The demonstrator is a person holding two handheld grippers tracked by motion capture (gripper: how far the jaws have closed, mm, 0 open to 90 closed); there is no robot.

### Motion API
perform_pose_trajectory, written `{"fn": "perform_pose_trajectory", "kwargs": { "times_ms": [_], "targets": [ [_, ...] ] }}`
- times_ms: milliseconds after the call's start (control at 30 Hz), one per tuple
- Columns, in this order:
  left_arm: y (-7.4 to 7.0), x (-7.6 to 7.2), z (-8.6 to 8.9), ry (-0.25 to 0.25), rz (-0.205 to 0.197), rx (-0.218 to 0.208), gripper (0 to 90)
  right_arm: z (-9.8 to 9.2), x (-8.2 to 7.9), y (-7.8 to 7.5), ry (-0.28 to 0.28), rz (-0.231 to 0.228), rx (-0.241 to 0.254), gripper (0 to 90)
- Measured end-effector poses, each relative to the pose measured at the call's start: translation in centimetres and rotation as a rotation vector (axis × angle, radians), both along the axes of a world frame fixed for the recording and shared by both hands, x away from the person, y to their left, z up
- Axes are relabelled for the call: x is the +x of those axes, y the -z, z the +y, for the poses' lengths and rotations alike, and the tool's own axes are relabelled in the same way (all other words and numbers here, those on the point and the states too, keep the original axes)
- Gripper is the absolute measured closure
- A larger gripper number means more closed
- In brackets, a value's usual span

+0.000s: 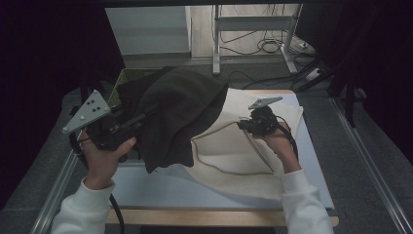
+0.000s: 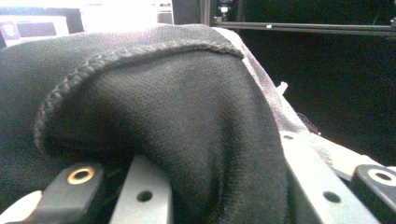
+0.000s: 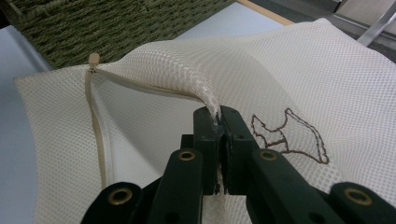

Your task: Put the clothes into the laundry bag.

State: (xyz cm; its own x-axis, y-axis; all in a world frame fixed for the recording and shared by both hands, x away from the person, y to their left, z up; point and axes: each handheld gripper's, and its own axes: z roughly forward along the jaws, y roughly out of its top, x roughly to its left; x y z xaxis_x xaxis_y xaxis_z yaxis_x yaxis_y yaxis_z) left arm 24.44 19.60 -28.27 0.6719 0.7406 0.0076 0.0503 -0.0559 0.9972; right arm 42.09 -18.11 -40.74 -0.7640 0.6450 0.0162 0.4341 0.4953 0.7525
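The right gripper (image 1: 245, 124), at about three o'clock on the table (image 1: 160, 187) in the high view, has its jaws clamped tight on a pinched ridge of the white mesh laundry bag (image 1: 229, 151); in the right gripper view the mesh (image 3: 205, 88) rises into the closed jaws, with the bag's zipper pull (image 3: 94, 59) off toward ten o'clock and a brown stitched figure (image 3: 289, 135) at three o'clock. The bag lies spread over the right half of the table. The left gripper (image 1: 146, 117), near nine o'clock, holds up a dark garment (image 1: 180, 112) that drapes over its jaws and hangs across the bag's left edge; the left gripper view shows the dark cloth (image 2: 163, 121) heaped between the narrowed jaws. A woven basket (image 1: 127, 74) sits at eleven o'clock, behind the garment
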Motion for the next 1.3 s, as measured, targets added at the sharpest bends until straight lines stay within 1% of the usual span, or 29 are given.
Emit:
{"fn": "perform_pose_trajectory", "kwargs": {
  "times_ms": [400,567,733,800,900,1100,1300],
  "targets": [
    [0.7,-0.4,-0.9,0.035,0.008,-0.002,71.2,-0.1,0.1,0.0,0.001,-0.001,0.001,85.7],
    [0.9,-0.6,-1.5,0.056,0.009,0.003,71.1,0.0,0.1,0.1,0.001,-0.002,0.000,85.7],
    [0.9,-0.8,-2.2,0.085,0.015,-0.004,71.1,-0.2,0.1,0.1,0.003,-0.002,0.004,85.7],
    [0.9,-0.9,-2.5,0.092,0.013,0.007,71.2,-0.2,0.2,0.1,0.003,-0.001,0.005,85.7],
    [0.9,-1.1,-2.9,0.101,0.012,0.014,71.1,-0.2,0.1,0.0,0.005,-0.001,0.008,85.7],
    [1.1,-1.4,-3.4,0.126,0.021,0.004,71.1,-0.3,0.2,0.0,0.002,-0.007,0.006,85.7],
    [1.0,-2.1,-4.1,0.161,0.016,0.000,71.1,-0.3,0.2,0.0,0.001,-0.010,0.005,85.7]
  ]
}}
